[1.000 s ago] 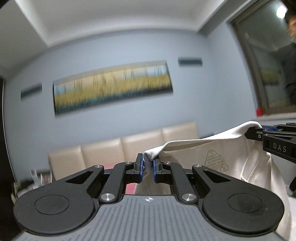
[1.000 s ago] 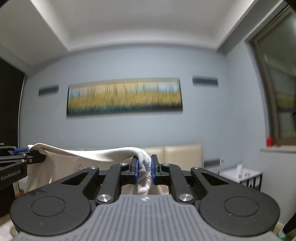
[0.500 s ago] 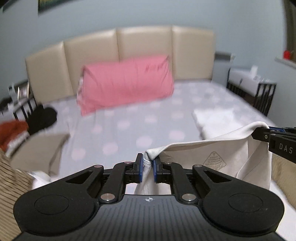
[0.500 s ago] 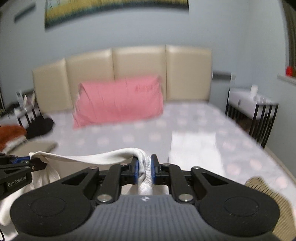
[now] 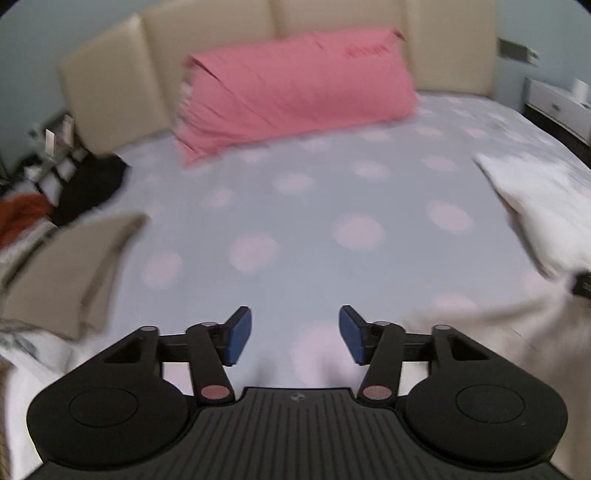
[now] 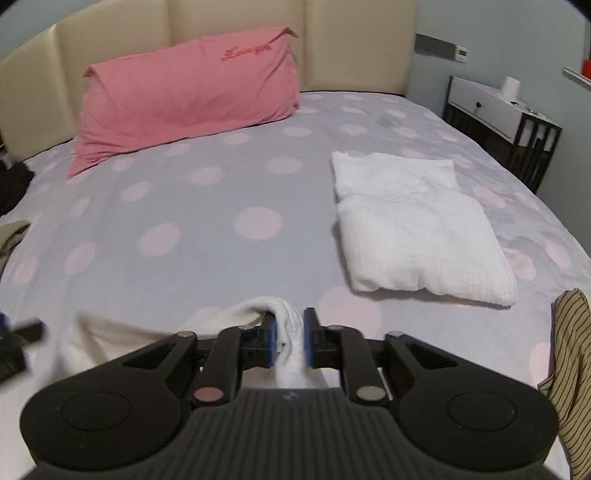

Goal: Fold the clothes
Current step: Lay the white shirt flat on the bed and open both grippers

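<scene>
White garment [image 6: 280, 321] bunched between the blue pads of the right hand-held gripper [image 6: 290, 338], low over the near edge of the bed [image 6: 207, 192]; jaws narrow and just easing apart, cloth between them and touching both pads, grip apparently not yet let go. Loose cream folds of the same garment trailing leftward across the spotted grey sheet, seen also at the lower right of the left wrist view [image 5: 491, 325]. Left hand-held gripper [image 5: 291, 334] wide apart, just sprung open, nothing between its pads, only bare sheet beyond. Tip of the left tool visible, blurred, at the left edge of the right wrist view. Folded white cloth [image 6: 413, 225] lying flat on the right half of the bed, well apart from the held garment. Pink pillow [image 6: 188, 96] propped against the beige headboard [image 6: 236, 22]. Tan folded piece [image 5: 70, 266] on the bed's left side, near a dark heap and something orange, both too blurred to identify. Striped olive fabric [image 6: 569, 354] at the bed's right edge. White nightstand [image 6: 491, 107] beyond the bed on the right.
</scene>
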Tool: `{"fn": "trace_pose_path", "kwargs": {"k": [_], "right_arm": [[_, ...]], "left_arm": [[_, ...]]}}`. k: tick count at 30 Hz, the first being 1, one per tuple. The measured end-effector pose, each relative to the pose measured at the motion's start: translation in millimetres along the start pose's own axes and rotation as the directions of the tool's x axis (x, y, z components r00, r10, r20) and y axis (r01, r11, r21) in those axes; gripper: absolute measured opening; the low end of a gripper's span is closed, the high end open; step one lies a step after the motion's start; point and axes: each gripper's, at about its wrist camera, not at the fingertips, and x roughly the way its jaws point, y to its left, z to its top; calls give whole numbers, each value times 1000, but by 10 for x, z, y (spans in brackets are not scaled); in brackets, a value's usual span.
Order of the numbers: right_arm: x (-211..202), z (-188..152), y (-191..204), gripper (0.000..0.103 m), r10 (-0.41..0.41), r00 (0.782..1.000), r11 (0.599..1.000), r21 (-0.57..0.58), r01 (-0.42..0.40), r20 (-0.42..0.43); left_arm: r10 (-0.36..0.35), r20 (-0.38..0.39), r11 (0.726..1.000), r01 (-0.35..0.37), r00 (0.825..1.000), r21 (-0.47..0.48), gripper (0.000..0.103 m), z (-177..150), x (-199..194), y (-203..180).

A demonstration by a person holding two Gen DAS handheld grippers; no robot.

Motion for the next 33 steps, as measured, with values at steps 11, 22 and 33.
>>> {"fn": "trace_pose_path", "kwargs": {"k": [11, 22, 33], "right_arm": [[225, 202, -203, 97, 41, 976, 995, -82, -60, -215], [-184, 493, -627, 97, 59, 923, 998, 18, -56, -380], [-1824, -1333, -1210, 97, 228, 873, 959, -55, -277, -431]], "left_arm": [[-79, -21, 996, 80, 997, 50, 69, -154, -391, 284], [-118, -26, 978, 121, 993, 170, 69, -576, -817, 211], [-211, -223, 932, 265, 952, 248, 69, -1973, -1847, 250]]}}
